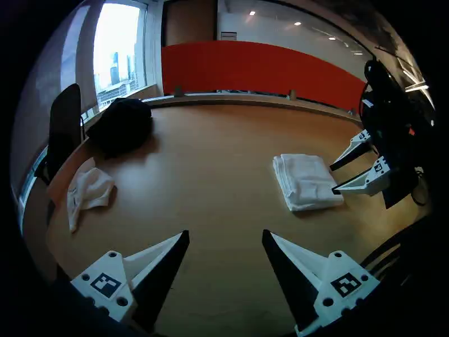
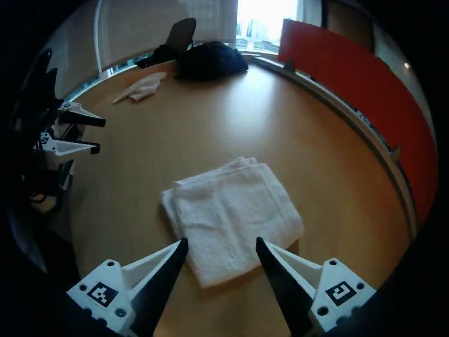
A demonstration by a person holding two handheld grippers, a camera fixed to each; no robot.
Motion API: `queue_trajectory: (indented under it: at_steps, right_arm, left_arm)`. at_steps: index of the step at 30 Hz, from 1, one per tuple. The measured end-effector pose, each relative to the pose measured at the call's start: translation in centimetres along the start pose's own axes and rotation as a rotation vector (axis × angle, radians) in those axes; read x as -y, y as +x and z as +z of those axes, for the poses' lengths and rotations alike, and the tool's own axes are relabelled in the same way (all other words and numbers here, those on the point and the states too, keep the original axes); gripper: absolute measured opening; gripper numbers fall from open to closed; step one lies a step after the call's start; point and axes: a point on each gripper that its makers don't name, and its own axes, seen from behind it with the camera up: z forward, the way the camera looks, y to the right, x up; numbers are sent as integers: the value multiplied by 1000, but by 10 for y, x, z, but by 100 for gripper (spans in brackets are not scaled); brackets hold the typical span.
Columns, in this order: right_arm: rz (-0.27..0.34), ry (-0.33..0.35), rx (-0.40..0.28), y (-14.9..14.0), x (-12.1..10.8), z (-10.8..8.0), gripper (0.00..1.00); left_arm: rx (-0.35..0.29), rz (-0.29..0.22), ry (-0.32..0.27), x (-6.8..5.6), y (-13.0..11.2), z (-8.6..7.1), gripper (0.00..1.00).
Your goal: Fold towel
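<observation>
Left gripper (image 1: 225, 232), right gripper (image 2: 220, 240) gape empty; folded towel (image 2: 233, 216) on table (image 2: 224, 123); crumpled cloth (image 1: 87, 191), possibly a bag (image 1: 120, 126), beyond

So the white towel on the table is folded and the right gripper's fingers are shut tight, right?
Not quite. The white towel is folded on the table, but the right gripper has its fingers wide open, not shut. The right gripper view shows the gap.

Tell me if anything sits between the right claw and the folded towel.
Nothing visible does. The right claw, open, is right at the near edge of the folded towel. The crumpled cloth and black bag lie far off across the table.
</observation>
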Motion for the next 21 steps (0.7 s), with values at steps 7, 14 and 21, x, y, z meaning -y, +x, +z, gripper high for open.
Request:
queue_trajectory:
  at_steps: [7, 14, 21]
  right_arm:
    - [16, -16, 14, -12, -1, -4, 94]
    - [27, -26, 31, -24, 2, -5, 93]
    - [35, -38, 53, -40, 6, -3, 88]
  left_arm:
    - [0, 4, -1, 0, 0, 1, 97]
    - [0, 6, -4, -2, 0, 0, 97]
    - [1, 5, -7, -2, -1, 0, 97]
